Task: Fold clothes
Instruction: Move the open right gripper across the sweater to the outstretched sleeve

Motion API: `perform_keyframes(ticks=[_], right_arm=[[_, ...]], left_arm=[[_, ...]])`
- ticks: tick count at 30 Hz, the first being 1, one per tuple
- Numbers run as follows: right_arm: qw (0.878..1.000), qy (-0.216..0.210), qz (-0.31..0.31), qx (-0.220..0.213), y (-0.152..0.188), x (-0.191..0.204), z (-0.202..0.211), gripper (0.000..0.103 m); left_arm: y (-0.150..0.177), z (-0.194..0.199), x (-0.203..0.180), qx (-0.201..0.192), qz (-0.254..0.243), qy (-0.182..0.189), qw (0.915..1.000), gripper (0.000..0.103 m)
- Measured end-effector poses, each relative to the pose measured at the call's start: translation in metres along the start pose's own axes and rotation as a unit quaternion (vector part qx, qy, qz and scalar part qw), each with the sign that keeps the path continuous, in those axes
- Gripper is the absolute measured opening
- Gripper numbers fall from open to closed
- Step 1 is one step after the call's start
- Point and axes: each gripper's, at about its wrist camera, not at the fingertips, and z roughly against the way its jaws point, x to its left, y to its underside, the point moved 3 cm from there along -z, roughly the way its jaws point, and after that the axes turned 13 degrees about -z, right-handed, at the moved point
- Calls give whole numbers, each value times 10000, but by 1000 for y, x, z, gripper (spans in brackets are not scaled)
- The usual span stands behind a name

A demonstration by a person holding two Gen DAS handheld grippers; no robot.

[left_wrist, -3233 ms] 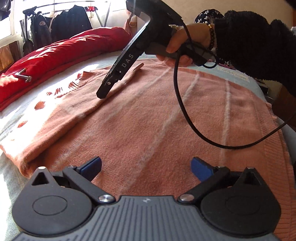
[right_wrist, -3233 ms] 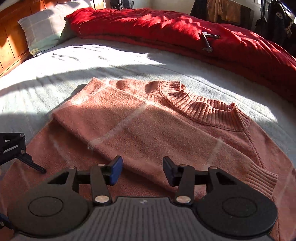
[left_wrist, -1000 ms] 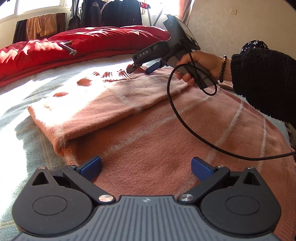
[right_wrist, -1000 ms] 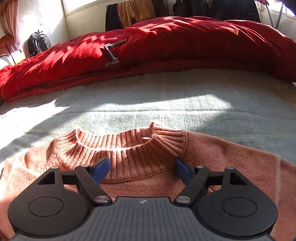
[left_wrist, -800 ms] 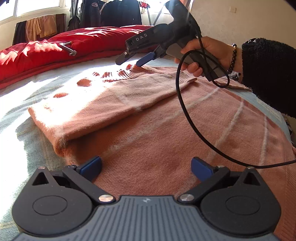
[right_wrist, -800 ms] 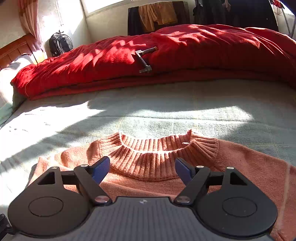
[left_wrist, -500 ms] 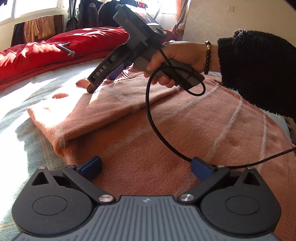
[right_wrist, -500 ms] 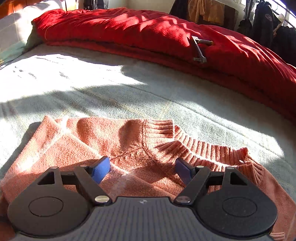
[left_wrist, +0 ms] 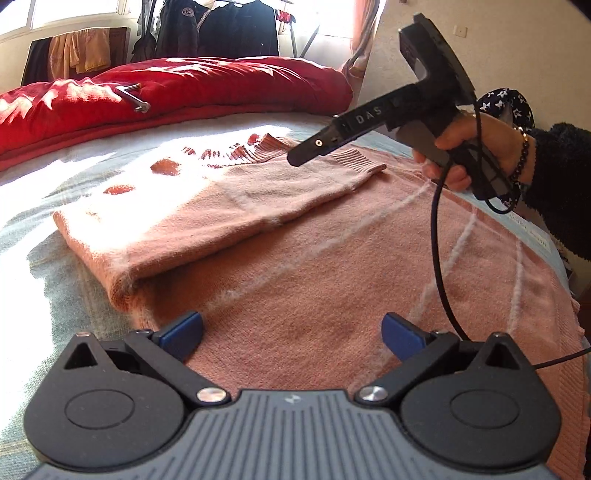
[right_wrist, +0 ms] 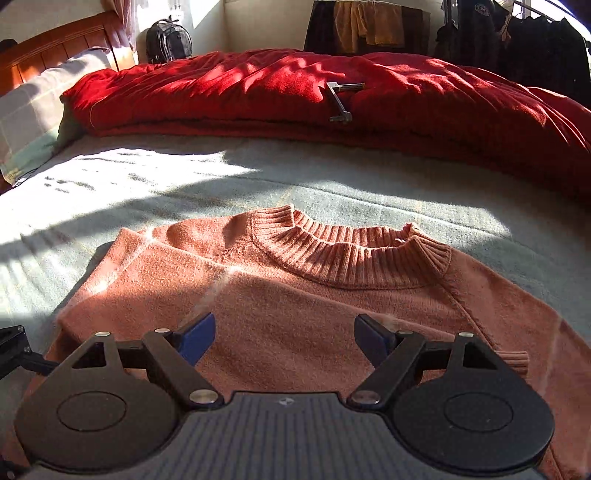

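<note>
A salmon-pink knit sweater [left_wrist: 332,280] with thin white stripes lies flat on the bed. One sleeve [left_wrist: 236,206] is folded across its body, the ribbed cuff [left_wrist: 354,162] near the middle. My left gripper [left_wrist: 291,332] hovers open low over the sweater's lower part, nothing between its blue pads. In the right wrist view the ribbed collar [right_wrist: 351,254] faces me, and my right gripper [right_wrist: 284,336] is open just above the folded sleeve. From the left wrist view the right gripper [left_wrist: 314,147], held by a hand [left_wrist: 476,147], hangs over the cuff, side on.
A red duvet [right_wrist: 295,99] with a metal tool [right_wrist: 340,99] on it lies along the bed's far side. A pillow [right_wrist: 33,122] and wooden headboard [right_wrist: 55,48] sit at the left. Grey-green bedsheet [right_wrist: 184,184] surrounds the sweater. Clothes hang on a rack [left_wrist: 218,33] behind.
The right gripper has swung back from the sweater's left shoulder toward the cuff and lifted a little. The left gripper has stayed put. The sweater has not moved.
</note>
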Motion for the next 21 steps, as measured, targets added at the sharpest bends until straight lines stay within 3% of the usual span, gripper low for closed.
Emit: perform_keyframes(ticks=[8, 13, 21], right_arm=[[9996, 221, -119, -92, 51, -40, 59, 90], [9979, 352, -488, -253, 72, -63, 101, 101], [9956, 545, -727, -213, 92, -73, 118, 101]], left_arm=[[0, -7, -4, 50, -169, -93, 9998, 102], [0, -9, -6, 92, -248, -152, 9995, 102], [1, -9, -6, 85, -255, -150, 9995, 102]])
